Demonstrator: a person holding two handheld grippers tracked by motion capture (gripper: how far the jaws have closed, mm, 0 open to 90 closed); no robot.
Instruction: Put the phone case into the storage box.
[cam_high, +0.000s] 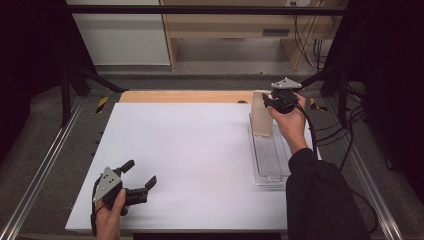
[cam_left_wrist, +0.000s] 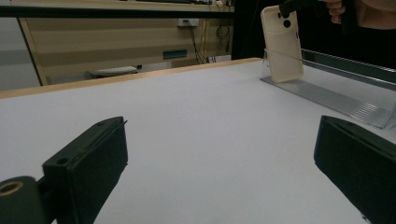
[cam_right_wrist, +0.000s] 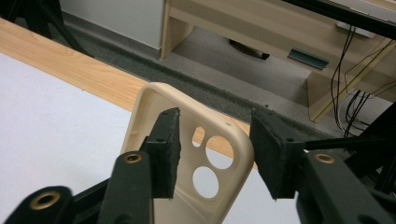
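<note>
A cream phone case (cam_high: 261, 117) stands upright at the far end of a clear plastic tray (cam_high: 270, 167) on the table's right side. My right gripper (cam_high: 268, 102) is at the case's top. In the right gripper view the case (cam_right_wrist: 154, 107) shows its hollow inner side and camera holes, and the jaws of my right gripper (cam_right_wrist: 215, 149) stand apart on either side of its upper corner, without pressing it. My left gripper (cam_high: 141, 173) rests open near the front left of the white table top, nothing between its jaws (cam_left_wrist: 219, 163). The left gripper view has the case (cam_left_wrist: 282, 44) leaning in the tray (cam_left_wrist: 336, 100).
The white table top (cam_high: 190, 150) has a wooden strip (cam_high: 190, 96) along its far edge. Metal rails run down both sides of the table. Beyond it are wooden furniture (cam_high: 240, 25) and hanging cables (cam_high: 315, 45). A dark sleeve (cam_high: 320, 200) comes in at bottom right.
</note>
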